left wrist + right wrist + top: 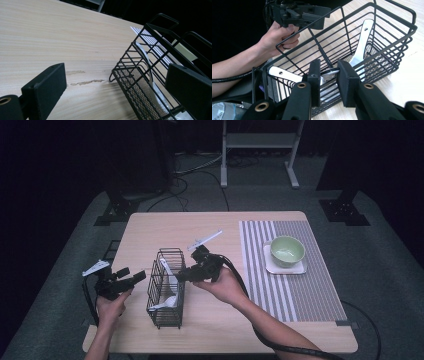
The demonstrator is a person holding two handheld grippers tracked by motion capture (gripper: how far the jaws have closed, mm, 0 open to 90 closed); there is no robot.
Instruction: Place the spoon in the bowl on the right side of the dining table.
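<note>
Fingers of the right gripper (329, 82) straddle the basket (372, 50) rim unclamped; left gripper (120, 92) gapes.

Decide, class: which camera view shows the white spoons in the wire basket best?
The right gripper view: both white spoons lie close up inside the wire basket. The high view shows them small; the left gripper view shows one spoon through the bars.

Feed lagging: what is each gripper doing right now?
Left gripper: open, holding nothing.
Right gripper: closing around the basket rim; grip cannot be told.
</note>
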